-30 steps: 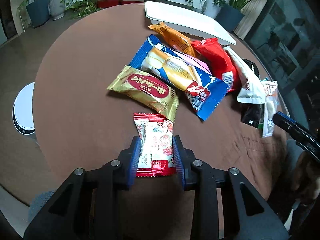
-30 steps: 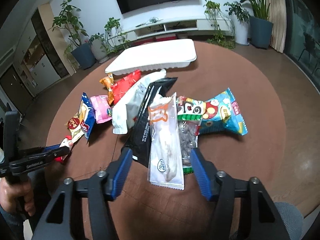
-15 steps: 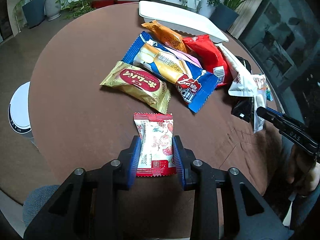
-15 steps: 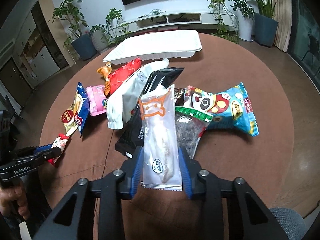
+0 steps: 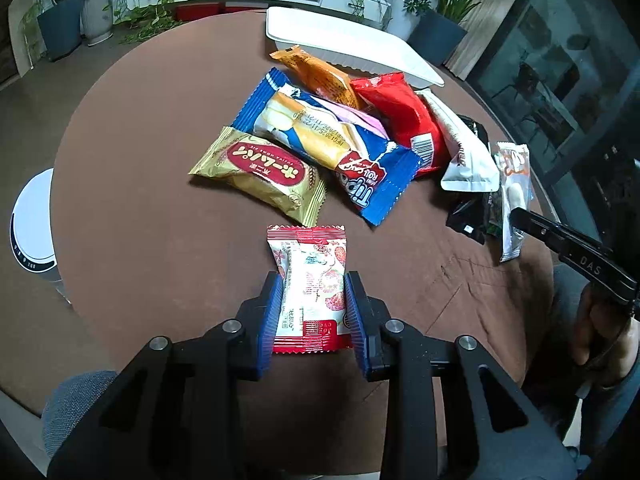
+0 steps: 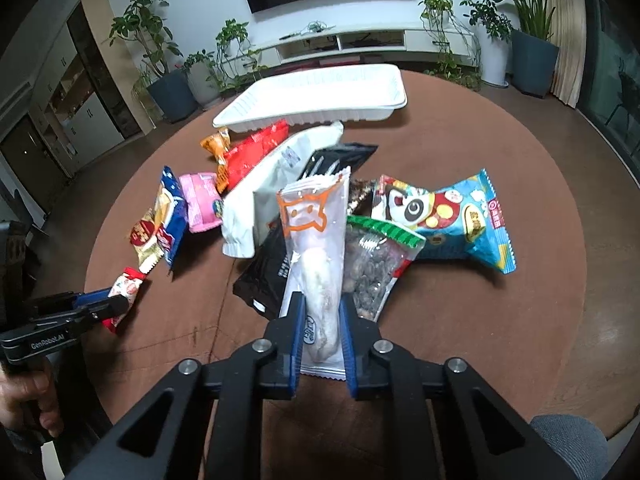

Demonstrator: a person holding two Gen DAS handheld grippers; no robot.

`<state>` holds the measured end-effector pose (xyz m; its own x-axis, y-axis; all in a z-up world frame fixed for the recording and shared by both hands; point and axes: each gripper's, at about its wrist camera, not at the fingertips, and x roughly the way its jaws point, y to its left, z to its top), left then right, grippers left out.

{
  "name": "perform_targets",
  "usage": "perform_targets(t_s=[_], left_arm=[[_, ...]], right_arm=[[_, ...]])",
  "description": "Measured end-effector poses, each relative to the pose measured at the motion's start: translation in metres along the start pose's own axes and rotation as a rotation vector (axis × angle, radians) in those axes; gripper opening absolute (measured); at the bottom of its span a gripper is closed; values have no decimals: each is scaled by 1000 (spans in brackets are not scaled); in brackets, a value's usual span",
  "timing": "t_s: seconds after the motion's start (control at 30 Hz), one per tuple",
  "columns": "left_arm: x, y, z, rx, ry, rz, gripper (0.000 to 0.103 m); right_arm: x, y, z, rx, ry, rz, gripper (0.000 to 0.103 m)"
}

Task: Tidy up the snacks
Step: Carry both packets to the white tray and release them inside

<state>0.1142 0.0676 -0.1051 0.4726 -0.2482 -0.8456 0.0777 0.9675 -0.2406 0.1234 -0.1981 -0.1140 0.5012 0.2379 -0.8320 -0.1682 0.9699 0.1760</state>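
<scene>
Left tongs point(image 5: 312, 312): clamped on strawberry packet point(image 5: 310, 280), near counter point(image 5: 140, 200) edge. Right tongs point(image 6: 322, 332): just closed, pinching clear pouch point(image 6: 316, 248) off the pile. Advice: lift both straight up, clear neighbours, carry to white tray point(image 6: 320, 96) beyond.

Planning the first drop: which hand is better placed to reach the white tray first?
Right, probably. The right gripper has just closed on the clear packet, and the white tray lies straight ahead; from the left gripper it sits farther off.

One white tray point(image 6: 320, 92), eleven snack packets point(image 6: 444, 220), two claws point(image 6: 322, 330), one round table point(image 6: 500, 320)
</scene>
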Motion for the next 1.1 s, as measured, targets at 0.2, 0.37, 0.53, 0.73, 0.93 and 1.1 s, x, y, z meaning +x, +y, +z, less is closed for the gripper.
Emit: perform_targets(t_s=[0.2, 0.37, 0.53, 0.73, 0.93, 1.1], left_arm=[[-2, 0, -1, -10, -16, -24, 28], [-9, 1, -2, -17, -29, -42, 28], [-17, 0, -1, -30, -48, -71, 28], [-34, 10, 18, -53, -97, -97, 28], [-50, 29, 71, -53, -168, -92, 28], [-61, 30, 139, 8, -231, -54, 28]], right_arm=[[-16, 3, 4, 17, -25, 39, 17], [-29, 1, 8, 43, -46, 93, 17], [-36, -4, 14, 74, -59, 131, 17], [-42, -29, 21, 139, -81, 127, 17], [-50, -76, 48, 223, -128, 79, 17], [-51, -119, 96, 270, -175, 29, 17]])
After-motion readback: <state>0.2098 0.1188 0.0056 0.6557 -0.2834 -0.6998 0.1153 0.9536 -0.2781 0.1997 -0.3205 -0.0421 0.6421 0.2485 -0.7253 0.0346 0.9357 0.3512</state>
